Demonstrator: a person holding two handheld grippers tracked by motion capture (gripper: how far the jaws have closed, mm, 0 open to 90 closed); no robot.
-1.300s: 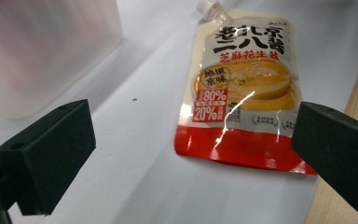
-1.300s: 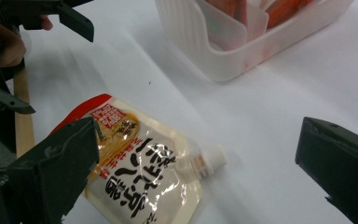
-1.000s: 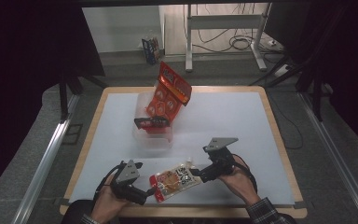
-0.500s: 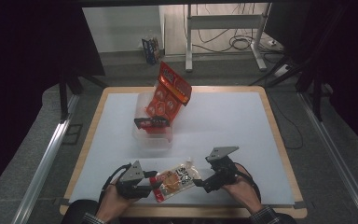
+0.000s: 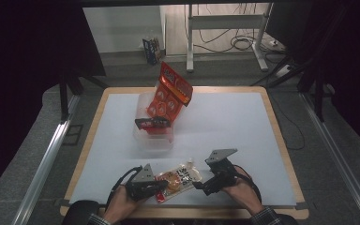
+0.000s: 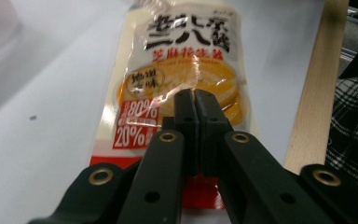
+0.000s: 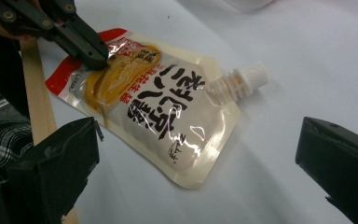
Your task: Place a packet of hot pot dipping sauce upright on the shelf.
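Observation:
A spouted sauce pouch (image 5: 177, 178) with a white cap, black lettering and a red bottom band lies flat on the white mat near the table's front edge. My left gripper (image 5: 161, 184) sits at its red end. Its jaws have just been closing and now meet (image 6: 196, 100), with nothing visible between them. Their tips rest on the orange print of the pouch (image 6: 186, 60). The right gripper view shows those tips (image 7: 98, 53) pressing on the pouch (image 7: 163, 112). My right gripper (image 5: 199, 186) is at the spout side, open wide (image 7: 198, 128), short of the pouch.
A clear plastic bin (image 5: 153, 136) stands mid-table with an orange snack bag (image 5: 171, 96) leaning out of it and a black clip-like piece (image 5: 152, 123) at its front. The wooden table edge (image 6: 314, 93) runs close beside the pouch.
The left gripper has slid right onto the pouch's red end and its jaws have closed. The right gripper has dropped slightly and stays open.

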